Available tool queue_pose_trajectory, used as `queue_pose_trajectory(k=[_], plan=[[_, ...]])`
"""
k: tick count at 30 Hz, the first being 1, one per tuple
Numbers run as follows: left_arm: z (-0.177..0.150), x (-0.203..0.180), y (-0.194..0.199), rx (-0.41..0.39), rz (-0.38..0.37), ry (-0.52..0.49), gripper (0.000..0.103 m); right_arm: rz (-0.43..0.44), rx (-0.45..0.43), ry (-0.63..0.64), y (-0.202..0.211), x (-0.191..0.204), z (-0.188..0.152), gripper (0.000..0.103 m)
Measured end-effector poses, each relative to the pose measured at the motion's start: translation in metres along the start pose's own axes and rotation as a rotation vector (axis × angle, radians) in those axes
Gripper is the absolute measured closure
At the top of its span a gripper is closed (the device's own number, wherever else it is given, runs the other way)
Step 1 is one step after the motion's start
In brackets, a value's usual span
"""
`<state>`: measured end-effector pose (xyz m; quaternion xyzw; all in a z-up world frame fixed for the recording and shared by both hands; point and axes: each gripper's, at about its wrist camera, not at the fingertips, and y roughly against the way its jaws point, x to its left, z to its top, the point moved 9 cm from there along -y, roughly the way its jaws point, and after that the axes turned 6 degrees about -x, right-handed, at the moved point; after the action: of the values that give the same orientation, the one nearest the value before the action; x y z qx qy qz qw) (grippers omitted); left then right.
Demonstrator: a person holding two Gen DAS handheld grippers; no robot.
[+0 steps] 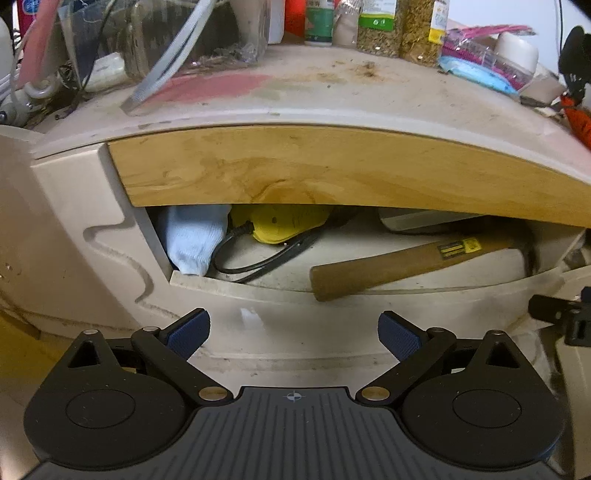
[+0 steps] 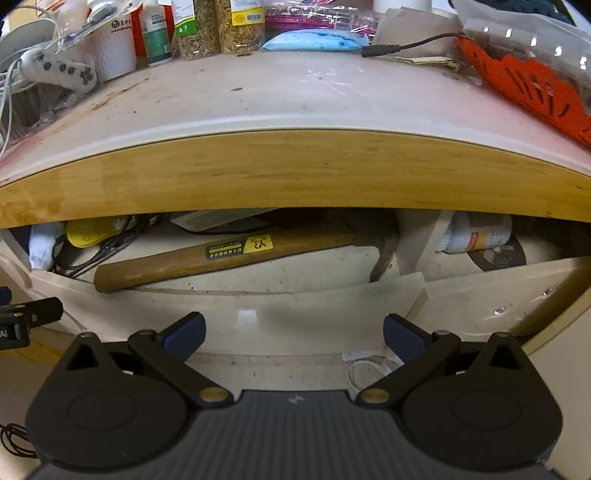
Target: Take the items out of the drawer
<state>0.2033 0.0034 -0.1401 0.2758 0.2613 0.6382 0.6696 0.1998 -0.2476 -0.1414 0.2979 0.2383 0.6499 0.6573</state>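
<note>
An open drawer (image 1: 258, 291) (image 2: 258, 295) sits under the wooden desk edge (image 1: 332, 166). Inside lie a wooden-handled hammer (image 1: 406, 266) (image 2: 221, 254), a light blue cloth (image 1: 192, 240) (image 2: 42, 243), a yellow device (image 1: 284, 223) (image 2: 88, 230) with a black cable (image 1: 255, 264), and a paper (image 2: 218, 219). My left gripper (image 1: 293, 328) is open and empty in front of the drawer's front panel. My right gripper (image 2: 293, 332) is open and empty, also in front of the drawer, below the hammer.
A second compartment to the right holds a white roll (image 2: 476, 236) and a dark disc (image 2: 498, 254). The desktop above carries bottles (image 2: 155, 33), jars (image 1: 380, 29), a game controller (image 2: 59, 70), a blue pack (image 2: 314, 40) and an orange item (image 2: 528, 88).
</note>
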Motion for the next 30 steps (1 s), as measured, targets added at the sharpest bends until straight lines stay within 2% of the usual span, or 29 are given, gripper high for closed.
queue_pose_trajectory(k=[9,20,30], plan=[[-0.001,0.007,-0.031,0.005,0.002,-0.016,0.003,-0.006,0.005,0.023,-0.036,0.001,0.0,0.0],[-0.001,0.007,-0.049,0.006,-0.004,-0.022,0.003,-0.008,0.001,0.053,-0.063,0.002,0.001,0.0],[-0.007,-0.002,-0.044,-0.01,-0.005,-0.293,0.003,0.017,0.011,0.143,-0.063,0.006,-0.002,0.0]])
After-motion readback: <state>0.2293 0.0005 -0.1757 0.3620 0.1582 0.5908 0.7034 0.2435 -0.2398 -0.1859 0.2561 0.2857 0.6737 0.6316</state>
